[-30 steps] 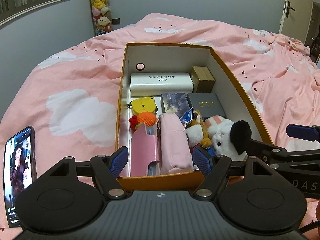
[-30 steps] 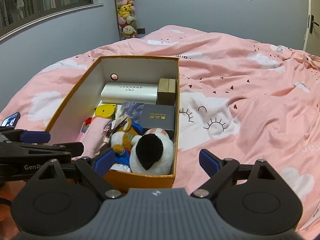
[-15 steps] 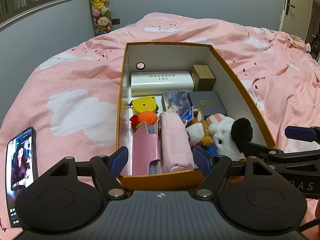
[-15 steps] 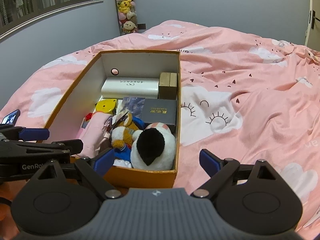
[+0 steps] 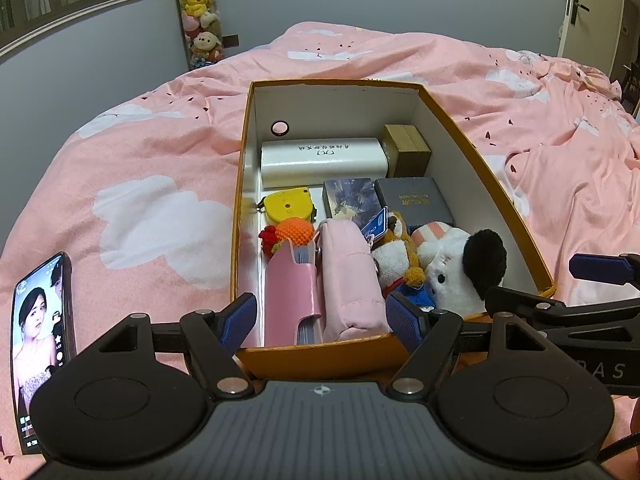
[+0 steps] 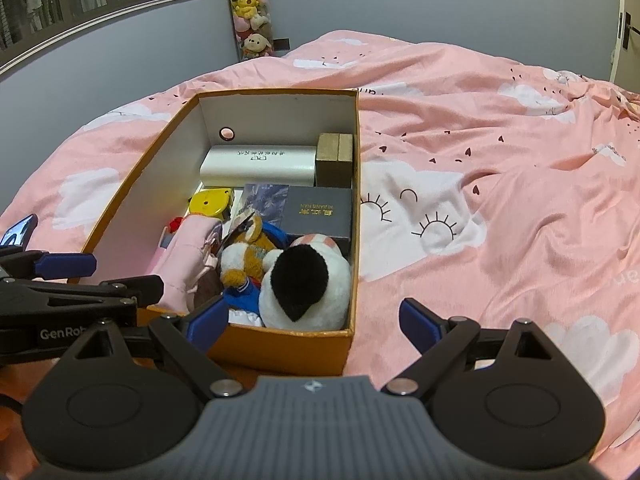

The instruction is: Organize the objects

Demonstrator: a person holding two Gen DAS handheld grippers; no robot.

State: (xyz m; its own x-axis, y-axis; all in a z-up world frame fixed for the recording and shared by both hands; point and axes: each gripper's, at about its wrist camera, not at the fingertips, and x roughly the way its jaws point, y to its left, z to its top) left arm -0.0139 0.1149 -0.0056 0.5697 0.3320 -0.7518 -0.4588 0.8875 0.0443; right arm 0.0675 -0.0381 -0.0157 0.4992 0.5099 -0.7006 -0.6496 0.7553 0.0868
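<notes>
An orange cardboard box (image 5: 496,184) (image 6: 120,200) lies open on the pink bed. It holds a white long case (image 5: 324,156), a brown box (image 5: 408,152), a dark grey box (image 5: 416,202), a yellow tape measure (image 5: 286,206), an orange knitted ball (image 5: 294,232), pink pouches (image 5: 348,280) and a white plush with a black ear (image 5: 460,272) (image 6: 304,284). My left gripper (image 5: 322,318) is open and empty at the box's near wall. My right gripper (image 6: 314,322) is open and empty at the box's near right corner.
A phone (image 5: 40,340) with a lit screen lies on the bed left of the box. The pink duvet (image 6: 500,200) spreads all around. A column of plush toys (image 5: 198,12) hangs at the far wall. A door (image 5: 592,12) stands at the far right.
Both grippers have pulled back and risen slightly, so the box sits a little farther off. Nothing in the box has moved.
</notes>
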